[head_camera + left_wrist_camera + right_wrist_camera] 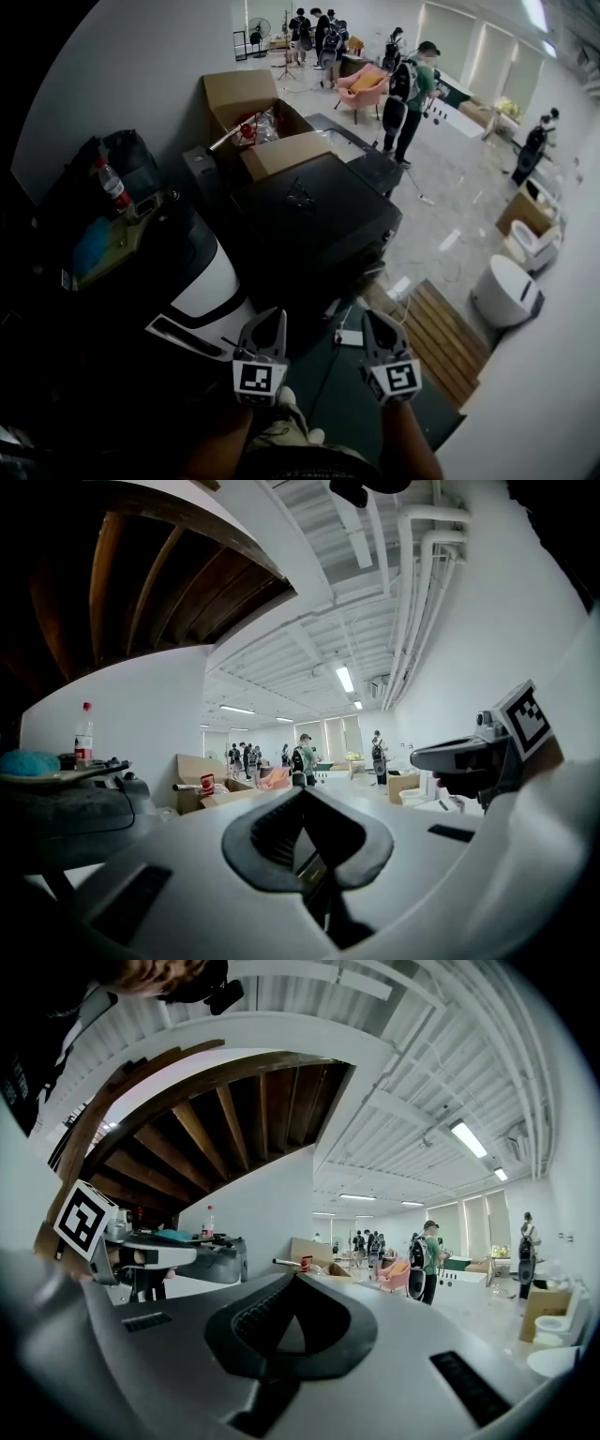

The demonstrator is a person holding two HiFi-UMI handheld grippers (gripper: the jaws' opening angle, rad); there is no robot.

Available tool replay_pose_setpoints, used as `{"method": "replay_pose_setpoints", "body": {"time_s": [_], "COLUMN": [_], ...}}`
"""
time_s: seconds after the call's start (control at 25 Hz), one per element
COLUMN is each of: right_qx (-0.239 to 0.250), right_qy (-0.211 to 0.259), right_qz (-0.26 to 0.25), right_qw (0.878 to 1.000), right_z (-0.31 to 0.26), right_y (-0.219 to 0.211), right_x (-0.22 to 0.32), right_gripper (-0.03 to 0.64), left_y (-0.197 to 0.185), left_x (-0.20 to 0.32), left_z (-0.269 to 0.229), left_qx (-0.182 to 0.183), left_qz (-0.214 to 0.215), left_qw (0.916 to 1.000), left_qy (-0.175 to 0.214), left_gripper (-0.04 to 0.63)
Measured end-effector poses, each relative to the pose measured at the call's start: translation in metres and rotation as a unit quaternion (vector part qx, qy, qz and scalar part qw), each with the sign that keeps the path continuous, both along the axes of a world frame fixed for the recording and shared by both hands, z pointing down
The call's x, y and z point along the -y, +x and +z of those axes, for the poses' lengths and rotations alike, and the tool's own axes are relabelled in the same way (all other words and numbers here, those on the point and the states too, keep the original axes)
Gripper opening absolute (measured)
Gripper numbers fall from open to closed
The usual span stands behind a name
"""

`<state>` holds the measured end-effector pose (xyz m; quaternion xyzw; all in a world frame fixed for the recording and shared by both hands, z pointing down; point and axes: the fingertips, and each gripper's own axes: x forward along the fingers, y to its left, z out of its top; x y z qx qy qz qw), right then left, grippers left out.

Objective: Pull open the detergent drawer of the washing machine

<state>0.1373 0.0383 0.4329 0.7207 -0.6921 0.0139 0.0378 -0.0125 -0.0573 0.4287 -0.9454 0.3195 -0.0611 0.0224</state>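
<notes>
A rounded white and dark machine (202, 274) stands at the left of the head view, with a dark slot (183, 337) low on its white front. I cannot tell whether that slot is the detergent drawer. Both grippers are low in that view, side by side and clear of the machine. My left gripper (272, 319) is shut and empty, its jaws together (305, 834). My right gripper (377, 321) is shut too, with nothing held (281, 1324). Each gripper view shows the other gripper beside it: the right gripper (469, 757) and the left gripper (159, 1255).
A bottle (112, 186) and a blue cloth (94, 246) lie on the machine's top. A large black cabinet (319, 220) stands ahead, with cardboard boxes (246, 96) behind it. To the right are a wooden pallet (441, 333) and white toilets (506, 291). Several people (408, 94) stand far off.
</notes>
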Motion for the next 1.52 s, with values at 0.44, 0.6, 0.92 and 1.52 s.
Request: {"method": "replay_pose_setpoints", "body": {"time_s": [0.44,0.6,0.92,1.52], "right_qx": [-0.006,-0.011,-0.017,-0.023], "right_qy": [-0.011,-0.02,-0.026,-0.04], "right_qz": [0.007,0.01,0.02,0.025], "right_qw": [1.0,1.0,0.999,0.999], "right_z": [0.001,0.006,0.006,0.009], "right_y": [0.02,0.027,0.034,0.033], "right_x": [0.064,0.081,0.114,0.141], "right_gripper": [-0.011,-0.011,-0.011,-0.011], "left_y": [0.025,0.036,0.053,0.06], "left_x": [0.064,0.083,0.122,0.15], "left_z": [0.004,0.007,0.014,0.025], "left_qx": [0.001,0.002,-0.001,0.002], "left_qz": [0.019,0.028,0.044,0.061], "left_qw": [0.9998,0.9996,0.9989,0.9977], "left_qy": [-0.005,-0.008,-0.017,-0.03], "left_gripper": [0.005,0.003,0.004,0.003]}}
